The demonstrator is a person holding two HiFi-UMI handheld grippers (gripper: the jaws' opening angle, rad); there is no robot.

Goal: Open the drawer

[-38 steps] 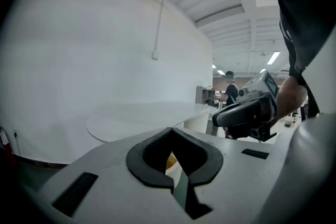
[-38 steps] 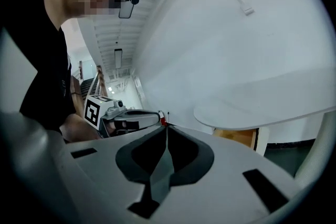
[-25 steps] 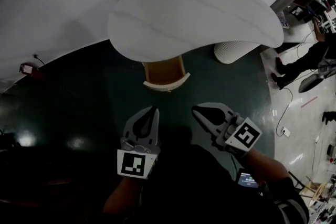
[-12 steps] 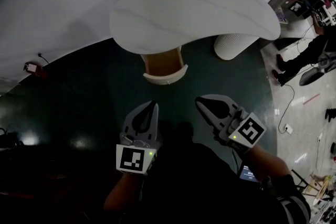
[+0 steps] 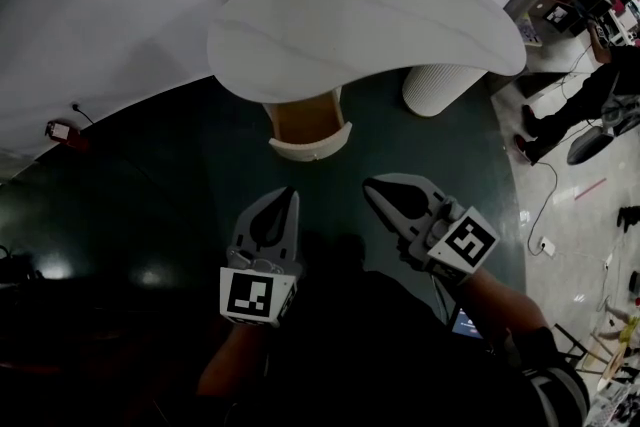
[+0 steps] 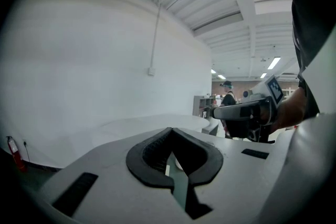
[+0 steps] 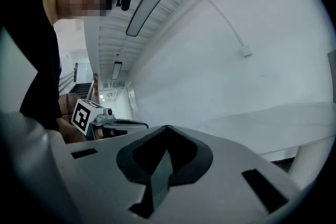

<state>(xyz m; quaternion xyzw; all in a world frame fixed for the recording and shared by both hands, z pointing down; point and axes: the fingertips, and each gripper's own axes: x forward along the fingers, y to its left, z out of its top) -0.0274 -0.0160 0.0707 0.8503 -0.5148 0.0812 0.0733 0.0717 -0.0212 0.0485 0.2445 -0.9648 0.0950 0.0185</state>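
Observation:
The drawer [image 5: 309, 125] stands pulled out from under the white curved tabletop [image 5: 370, 15]; its wooden inside shows behind a white curved front. Both grippers hang over the dark green floor, well short of the drawer front and apart from it. My left gripper [image 5: 287, 194] is shut and holds nothing; its jaws meet at the tip in the left gripper view [image 6: 169, 130]. My right gripper [image 5: 371, 185] is also shut and empty [image 7: 166, 127]. Each gripper shows in the other's view: the right gripper [image 6: 244, 112] and the left gripper [image 7: 113, 124].
A white ribbed pedestal [image 5: 436, 85] carries the tabletop at the right. A white curved wall runs behind. A person [image 5: 575, 110] stands at the far right among desks and floor cables. A red fire extinguisher [image 5: 55, 130] sits by the wall at the left.
Both grippers have risen slightly and drawn a little nearer the table, still shut. The drawer stays pulled out as before.

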